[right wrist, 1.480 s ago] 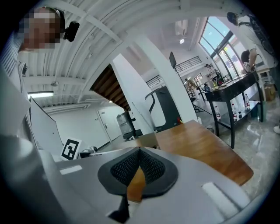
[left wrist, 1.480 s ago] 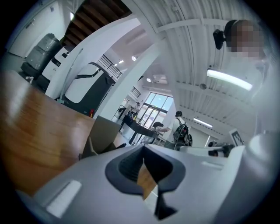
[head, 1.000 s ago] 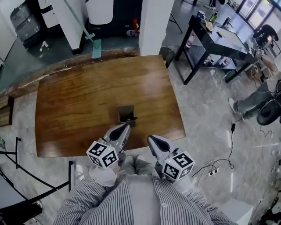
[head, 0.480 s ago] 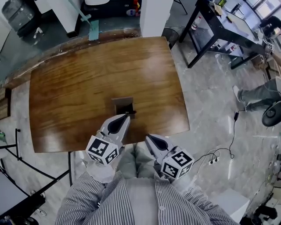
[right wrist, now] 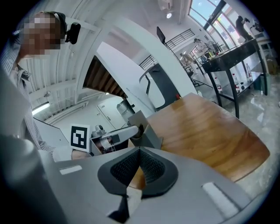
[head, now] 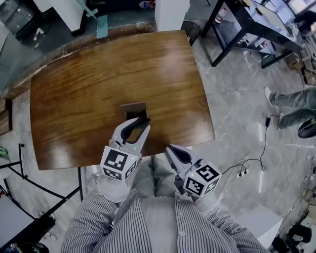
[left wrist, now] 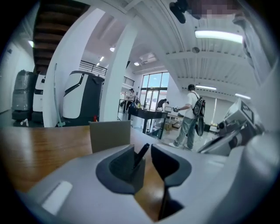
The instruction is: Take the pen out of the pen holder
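Observation:
The pen holder [head: 133, 108], a small square grey box, stands on the wooden table [head: 89, 89] near its front edge. A dark pen [head: 144, 119] leans out of its near right corner. My left gripper [head: 135, 123] sits just in front of the holder with its jaws opening. In the left gripper view the pen [left wrist: 142, 152] shows in the gap between the jaws, behind them the holder [left wrist: 110, 134], and no pad presses on the pen. My right gripper [head: 169, 148] is shut and empty, off the table's front edge to the right. The right gripper view shows the holder [right wrist: 148, 127] beyond its tips [right wrist: 140, 151].
A white pillar [head: 172, 12] stands behind the table. A black desk [head: 256, 29] stands on the tiled floor at the upper right, and a seated person's leg [head: 296, 99] and a cable [head: 247, 168] lie to the right. A black frame [head: 29, 188] sits by the table's left.
My left gripper's jaws have gone from shut to open, and it has moved closer to the holder. Both grippers have sunk a little.

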A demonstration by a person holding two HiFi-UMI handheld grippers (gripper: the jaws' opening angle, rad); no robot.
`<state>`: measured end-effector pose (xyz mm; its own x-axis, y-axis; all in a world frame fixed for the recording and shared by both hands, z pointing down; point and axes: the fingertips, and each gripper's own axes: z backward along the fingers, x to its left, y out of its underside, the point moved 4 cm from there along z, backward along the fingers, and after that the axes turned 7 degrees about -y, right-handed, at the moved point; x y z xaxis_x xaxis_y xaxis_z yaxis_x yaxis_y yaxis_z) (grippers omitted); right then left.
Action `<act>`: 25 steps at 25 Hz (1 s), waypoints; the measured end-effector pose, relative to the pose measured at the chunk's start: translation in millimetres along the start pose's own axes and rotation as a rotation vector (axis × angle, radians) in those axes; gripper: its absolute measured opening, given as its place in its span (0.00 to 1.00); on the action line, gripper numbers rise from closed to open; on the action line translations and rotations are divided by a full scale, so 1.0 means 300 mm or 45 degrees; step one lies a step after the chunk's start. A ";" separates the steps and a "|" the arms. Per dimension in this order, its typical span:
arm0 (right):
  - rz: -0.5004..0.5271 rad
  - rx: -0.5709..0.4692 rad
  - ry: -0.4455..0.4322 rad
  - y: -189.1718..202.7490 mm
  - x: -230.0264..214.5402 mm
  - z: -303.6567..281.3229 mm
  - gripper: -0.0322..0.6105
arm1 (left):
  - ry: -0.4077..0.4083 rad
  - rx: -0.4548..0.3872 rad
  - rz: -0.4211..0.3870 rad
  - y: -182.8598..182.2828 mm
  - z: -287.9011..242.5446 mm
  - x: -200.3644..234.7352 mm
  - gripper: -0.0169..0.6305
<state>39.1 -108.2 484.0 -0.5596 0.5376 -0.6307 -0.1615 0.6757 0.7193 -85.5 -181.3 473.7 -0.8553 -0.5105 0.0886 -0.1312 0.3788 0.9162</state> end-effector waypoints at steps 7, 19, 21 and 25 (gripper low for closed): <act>-0.036 -0.013 0.003 0.014 -0.017 0.028 0.05 | -0.007 0.082 -0.114 0.003 -0.046 -0.017 0.23; -0.067 -0.016 -0.012 0.018 -0.035 0.060 0.05 | -0.080 0.117 -0.198 0.005 -0.076 -0.013 0.19; -0.073 -0.013 -0.012 0.023 -0.039 0.058 0.05 | -0.100 0.110 -0.172 0.008 -0.076 -0.001 0.15; -0.071 -0.011 -0.012 0.025 -0.037 0.060 0.05 | -0.101 0.104 -0.162 0.008 -0.070 0.007 0.15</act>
<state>58.9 -100.0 491.1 -0.5419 0.5041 -0.6725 -0.1995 0.7002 0.6855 -77.1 -197.6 484.3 -0.8657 -0.4968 -0.0603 -0.2784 0.3780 0.8830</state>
